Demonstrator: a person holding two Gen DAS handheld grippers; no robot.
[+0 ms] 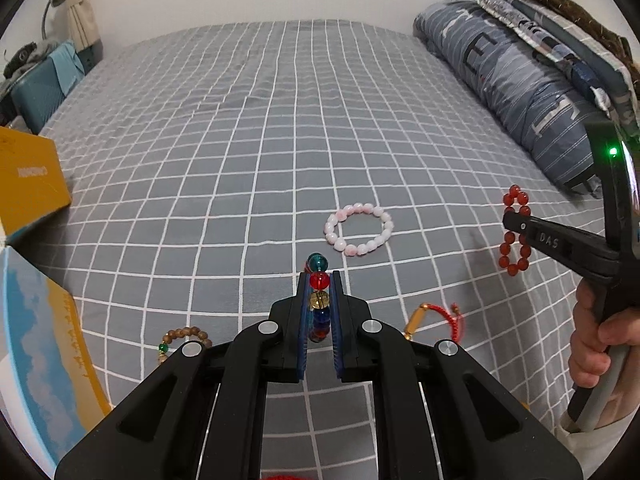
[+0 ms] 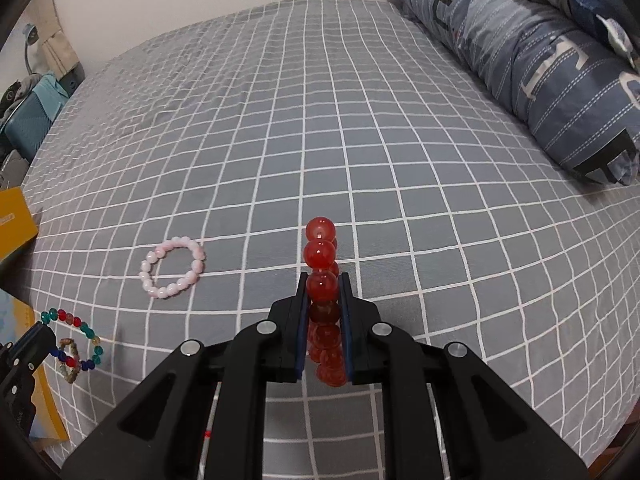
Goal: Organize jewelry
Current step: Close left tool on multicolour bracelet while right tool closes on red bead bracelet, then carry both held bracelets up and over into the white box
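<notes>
Honestly, from the left wrist view, the left gripper point(image 1: 319, 280) is pinched tight on the multicolour bead bracelet point(image 1: 319, 298), which dangles above the checked bedsheet point(image 1: 240, 140) and could slip, though the far bed is wide open. Over on the right wrist view, the right gripper point(image 2: 323, 280) is clamped on the red bead bracelet point(image 2: 322, 272); swinging left could clip the pink bracelet point(image 2: 172, 268), and the yellow box point(image 2: 14, 224) sits at the left edge.

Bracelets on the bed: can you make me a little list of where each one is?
left gripper: shut on multicolored bead bracelet
right gripper: shut on red bead bracelet
pink bead bracelet: lying on the checked bedsheet
wooden bead bracelet: on sheet
red cord bracelet: on sheet
</notes>
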